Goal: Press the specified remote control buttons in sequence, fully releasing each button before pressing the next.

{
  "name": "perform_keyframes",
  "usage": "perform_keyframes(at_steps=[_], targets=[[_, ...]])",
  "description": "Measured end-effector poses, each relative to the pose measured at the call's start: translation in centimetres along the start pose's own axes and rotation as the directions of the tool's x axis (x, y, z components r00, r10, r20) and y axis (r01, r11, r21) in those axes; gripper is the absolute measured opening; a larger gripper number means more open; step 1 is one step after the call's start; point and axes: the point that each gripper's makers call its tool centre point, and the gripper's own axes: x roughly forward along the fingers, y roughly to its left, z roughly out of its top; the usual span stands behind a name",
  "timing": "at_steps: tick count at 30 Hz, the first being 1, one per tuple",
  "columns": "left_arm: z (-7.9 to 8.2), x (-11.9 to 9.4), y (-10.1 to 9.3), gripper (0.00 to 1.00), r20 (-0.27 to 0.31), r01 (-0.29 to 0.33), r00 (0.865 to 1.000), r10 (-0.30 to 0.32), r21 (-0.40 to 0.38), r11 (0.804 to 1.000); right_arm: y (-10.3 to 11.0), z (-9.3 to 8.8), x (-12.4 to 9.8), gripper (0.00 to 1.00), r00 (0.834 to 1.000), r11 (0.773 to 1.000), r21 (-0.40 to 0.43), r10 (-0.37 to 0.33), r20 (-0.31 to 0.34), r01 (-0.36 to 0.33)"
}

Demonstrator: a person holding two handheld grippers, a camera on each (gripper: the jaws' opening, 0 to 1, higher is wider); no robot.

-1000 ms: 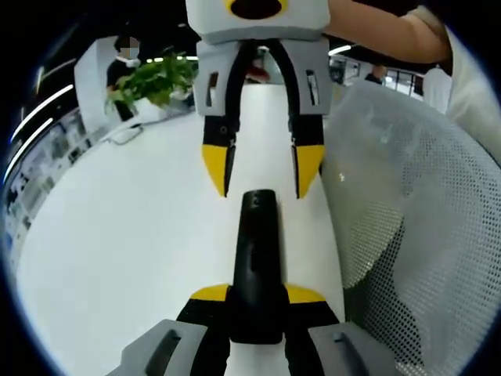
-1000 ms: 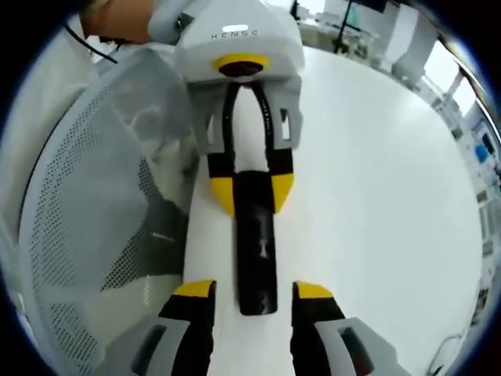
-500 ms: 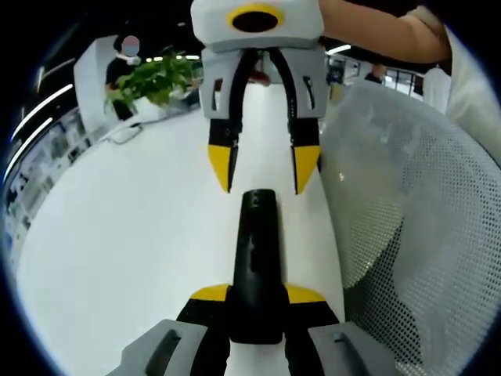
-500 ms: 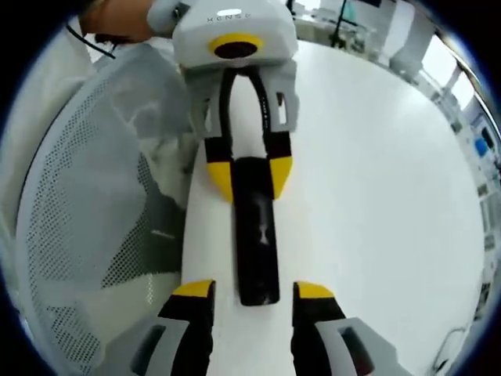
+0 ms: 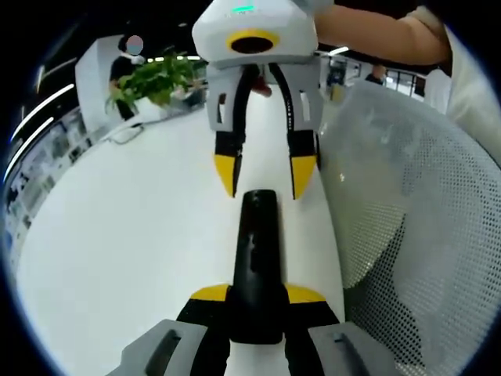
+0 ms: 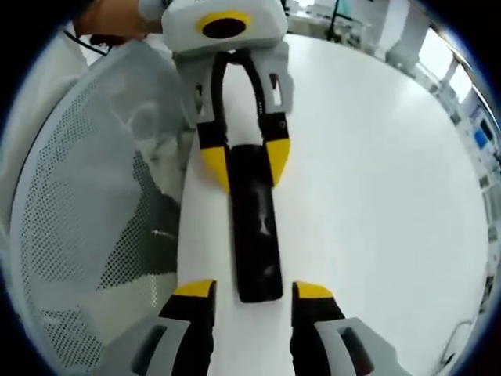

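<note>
**Remote control clamped at one end, free at the other**

The remote control [image 5: 256, 262] is a long black bar lying flat on the white worktop [image 5: 133, 235], close to the worktop's edge. In the left gripper view its near end sits between the yellow-tipped jaws of the left tool [image 5: 257, 294], which are clenched against both its sides; the rest of the bar runs straight away from the camera. Beyond its far end the right tool [image 5: 266, 172] points back toward the camera, jaws spread apart, the two yellow tips flanking the remote's far end without visibly touching it. A person's bare forearm [image 5: 376, 35] reaches in from the upper right behind that tool.

In the right gripper view the same remote control [image 6: 252, 227] lies lengthwise, its near end between the right tool [image 6: 253, 291] tips, with white worktop [image 6: 376, 196] showing on both sides of the bar, so this tool is released. At the far end the left tool [image 6: 239, 160] has its yellow tips pressed to the remote's sides.

A white mesh chair back [image 5: 423, 219] stands just beside the worktop edge, next to the remote. Further off in the left gripper view, a green leafy plant [image 5: 153, 78] sits at the far end of the worktop, with a person [image 5: 125, 66] standing behind it.
</note>
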Motion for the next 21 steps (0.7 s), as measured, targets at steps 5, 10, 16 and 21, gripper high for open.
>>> perform_keyframes(at_steps=[5, 10, 16, 21], targets=[[0.0, 0.0, -0.1, 0.24, 0.0, -0.001, 1.0, 0.001, 0.0, 1.0, 0.2, 0.0, 0.4, 0.34, 1.0, 1.0, 0.0, 0.0, -0.001, 0.0], [0.0, 0.0, -0.2, 0.24, -0.001, 0.0, 1.0, 0.0, 0.0, 1.0, 0.2, 0.1, 0.7, 0.33, 1.0, 1.0, -0.002, -0.003, 0.001, 0.003], [0.0, 0.0, -0.3, 0.24, 0.0, -0.001, 1.0, 0.001, 0.0, 1.0, 0.2, -0.2, 1.0, 0.32, 1.0, 1.0, -0.007, -0.007, -0.006, 0.007], [-0.1, 0.0, -0.2, 0.24, 0.0, 0.0, 1.0, 0.0, -0.001, 1.0, 0.0, -0.1, 1.1, 0.27, 0.999, 0.999, -0.022, -0.033, -0.01, 0.033]])
